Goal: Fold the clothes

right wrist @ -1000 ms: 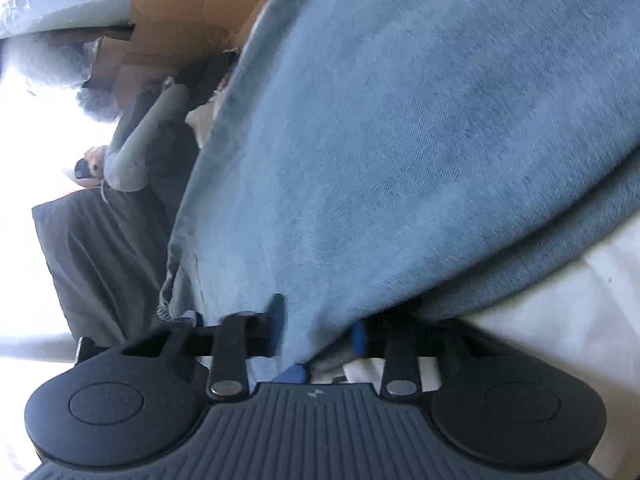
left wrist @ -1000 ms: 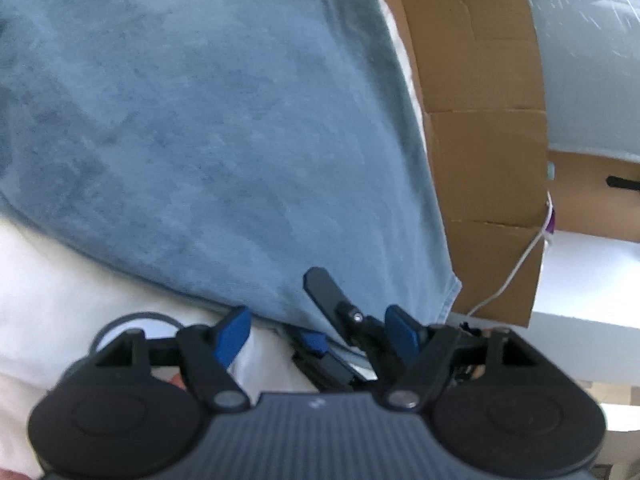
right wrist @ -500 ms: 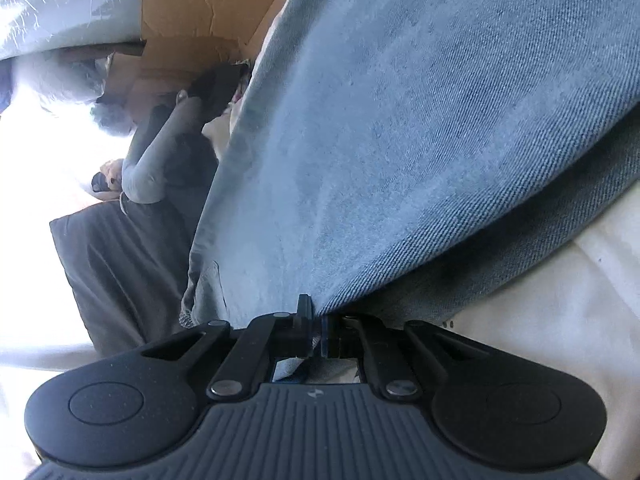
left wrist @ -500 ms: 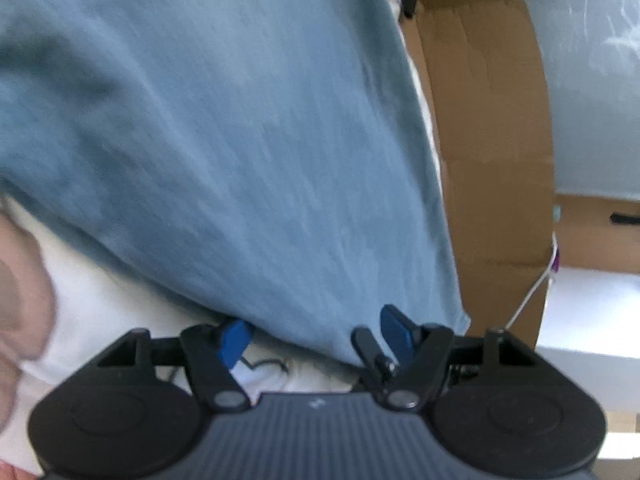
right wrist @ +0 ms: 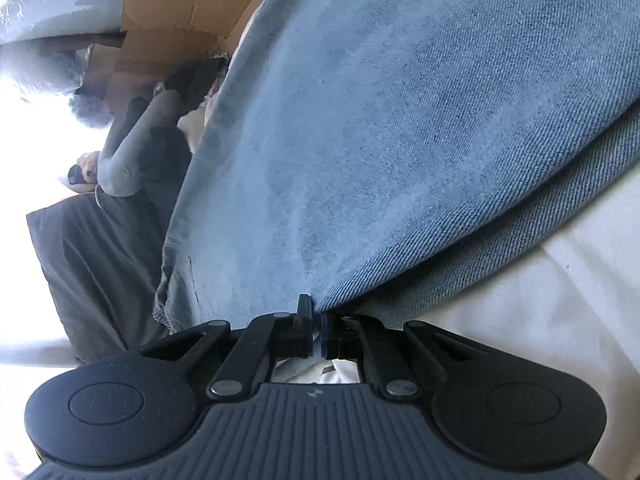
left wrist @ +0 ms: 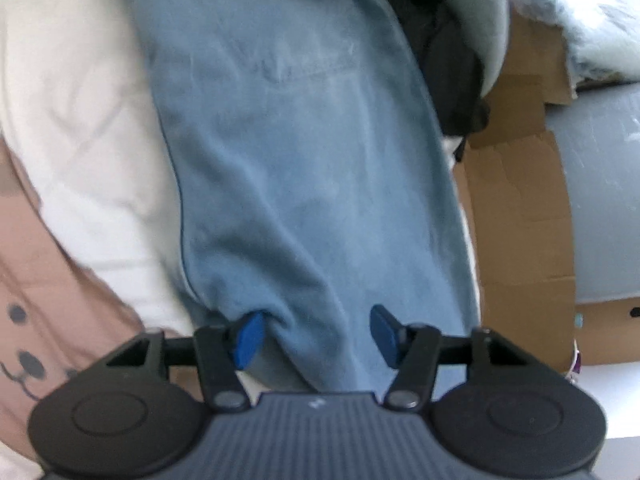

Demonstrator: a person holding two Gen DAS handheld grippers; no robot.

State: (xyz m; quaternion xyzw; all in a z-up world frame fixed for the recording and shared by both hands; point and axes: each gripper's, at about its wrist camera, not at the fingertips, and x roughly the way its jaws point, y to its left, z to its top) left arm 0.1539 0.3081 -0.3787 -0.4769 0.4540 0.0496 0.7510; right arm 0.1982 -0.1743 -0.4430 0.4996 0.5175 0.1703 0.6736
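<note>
Jeans [right wrist: 400, 140] now pinched by right claw [right wrist: 316, 334]; left claw [left wrist: 316, 336], narrowing, ungripped astride them.

Blue garment [left wrist: 304, 168] runs off frame top (left view blurred). Right gripper [right wrist: 316, 330] pads hide the pinched fold.

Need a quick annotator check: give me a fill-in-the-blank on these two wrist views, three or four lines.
1. The right gripper is shut on the edge of the ____ garment.
2. The left gripper has its jaws ____, closing lately, with cloth lying between them.
3. The garment rests on a ____ sheet.
4. Beside it stands a brown ____ box.

Missing words: blue; open; white; cardboard
</note>
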